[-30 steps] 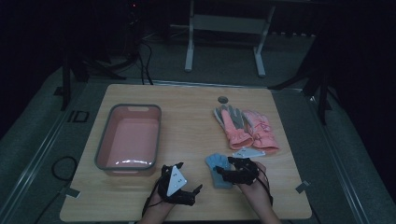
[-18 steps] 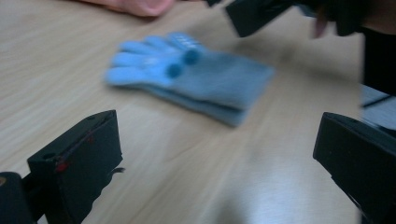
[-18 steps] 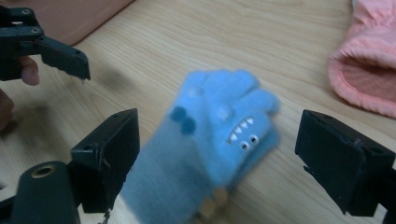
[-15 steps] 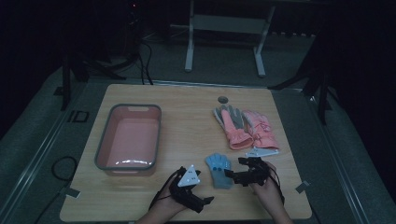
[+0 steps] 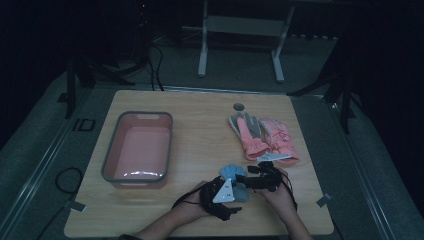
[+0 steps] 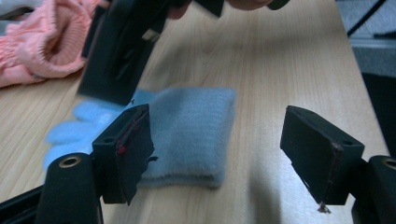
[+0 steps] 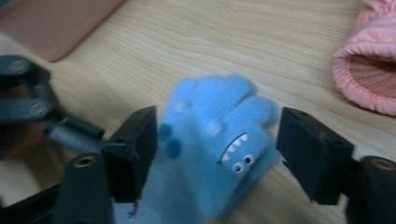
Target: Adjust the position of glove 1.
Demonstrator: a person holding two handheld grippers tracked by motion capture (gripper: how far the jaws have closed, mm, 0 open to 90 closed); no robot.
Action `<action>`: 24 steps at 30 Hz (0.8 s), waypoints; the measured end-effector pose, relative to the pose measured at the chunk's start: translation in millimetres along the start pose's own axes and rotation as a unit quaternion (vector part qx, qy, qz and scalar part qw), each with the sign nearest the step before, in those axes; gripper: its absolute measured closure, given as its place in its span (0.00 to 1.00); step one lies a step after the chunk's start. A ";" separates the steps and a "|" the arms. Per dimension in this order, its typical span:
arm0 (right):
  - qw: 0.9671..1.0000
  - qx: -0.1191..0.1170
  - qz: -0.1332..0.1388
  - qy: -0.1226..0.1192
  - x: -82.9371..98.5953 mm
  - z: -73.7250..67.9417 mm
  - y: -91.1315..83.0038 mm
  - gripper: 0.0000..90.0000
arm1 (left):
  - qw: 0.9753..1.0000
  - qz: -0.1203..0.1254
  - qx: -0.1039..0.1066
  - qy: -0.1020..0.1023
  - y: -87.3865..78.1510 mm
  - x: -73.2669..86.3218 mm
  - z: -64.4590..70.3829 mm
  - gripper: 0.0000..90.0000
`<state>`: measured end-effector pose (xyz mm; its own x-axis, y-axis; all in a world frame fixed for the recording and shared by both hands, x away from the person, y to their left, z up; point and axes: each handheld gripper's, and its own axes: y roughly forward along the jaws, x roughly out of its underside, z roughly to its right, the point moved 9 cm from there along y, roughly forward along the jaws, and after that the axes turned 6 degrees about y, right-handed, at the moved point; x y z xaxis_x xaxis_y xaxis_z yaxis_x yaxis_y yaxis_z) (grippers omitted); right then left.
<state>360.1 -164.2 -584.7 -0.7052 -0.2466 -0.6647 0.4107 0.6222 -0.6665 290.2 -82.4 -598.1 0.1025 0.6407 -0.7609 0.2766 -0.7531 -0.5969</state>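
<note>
Down near the table's point(image 5: 200, 107) front edge, right of its middle, lies a blue glove point(image 5: 233, 173), flat on the wood, with both tools at it. The left tool point(image 6: 224, 154) stands with its jaws spread wide; in the left gripper view the glove's cuff end sits between them, closer to the left jaw, with bare wood beside the right one. The right tool point(image 7: 217, 154) is also open, its jaws on either side of the glove's finger end, which bears a small toothy face; whether the pads touch the fabric cannot be told. In the high view the two tools meet over the glove, the left tool point(image 5: 223, 192) crowding the right tool point(image 5: 250, 175). Just beyond, toward the right edge, lies a pair of pink gloves point(image 5: 262, 137), near the blue one. A pink tub point(image 5: 138, 149) sits well apart by the left edge.
</note>
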 end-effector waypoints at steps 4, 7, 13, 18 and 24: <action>1.000 0.016 -0.007 -0.002 1.5 8.1 12.8 0.36 | 0.999 -0.024 0.013 0.027 8.3 4.0 1.0 0.37; 0.999 0.030 -0.018 -0.001 7.2 14.4 23.7 0.36 | 0.998 -0.039 0.017 0.038 13.6 8.1 0.9 0.44; 0.999 0.046 -0.019 -0.020 10.5 12.3 28.2 0.36 | 0.999 -0.047 0.011 0.026 16.4 11.6 -5.8 0.57; 0.997 0.054 -0.022 -0.044 11.9 8.0 30.1 0.48 | 0.999 -0.048 0.009 0.018 17.3 14.0 -7.2 0.67; 0.999 0.009 -0.038 -0.033 12.5 -0.5 33.4 0.81 | 0.999 -0.051 0.014 -0.001 15.9 14.0 -11.1 0.78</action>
<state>364.6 -146.1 -615.1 -0.6950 -0.3420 -0.6325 0.3675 0.5871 -0.7213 306.6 -83.7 -615.4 0.0725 0.7145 -0.6959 0.2586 -0.6873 -0.6788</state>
